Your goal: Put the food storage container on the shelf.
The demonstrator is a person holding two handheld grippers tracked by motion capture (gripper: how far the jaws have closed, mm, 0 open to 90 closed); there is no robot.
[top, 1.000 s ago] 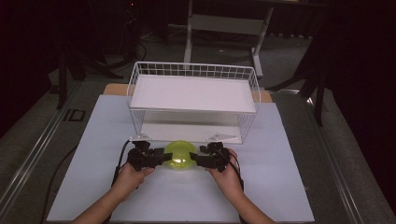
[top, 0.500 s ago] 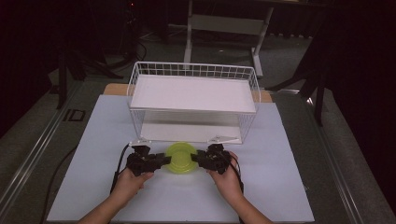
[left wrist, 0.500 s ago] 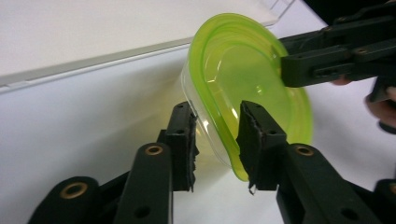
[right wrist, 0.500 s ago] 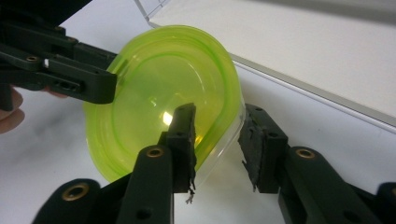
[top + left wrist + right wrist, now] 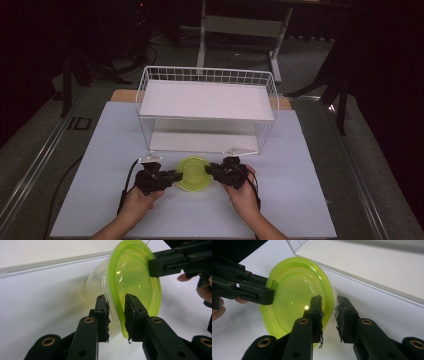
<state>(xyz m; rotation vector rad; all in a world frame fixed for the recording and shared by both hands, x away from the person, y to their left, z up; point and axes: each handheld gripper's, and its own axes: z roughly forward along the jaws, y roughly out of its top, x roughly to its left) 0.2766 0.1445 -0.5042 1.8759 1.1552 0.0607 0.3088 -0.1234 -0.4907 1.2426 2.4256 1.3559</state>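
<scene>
Left gripper view — left gripper clamping container rim

Black two-jaw tongs with brass-ringed pivot holes, frayed pads, trailing black cables.
</scene>
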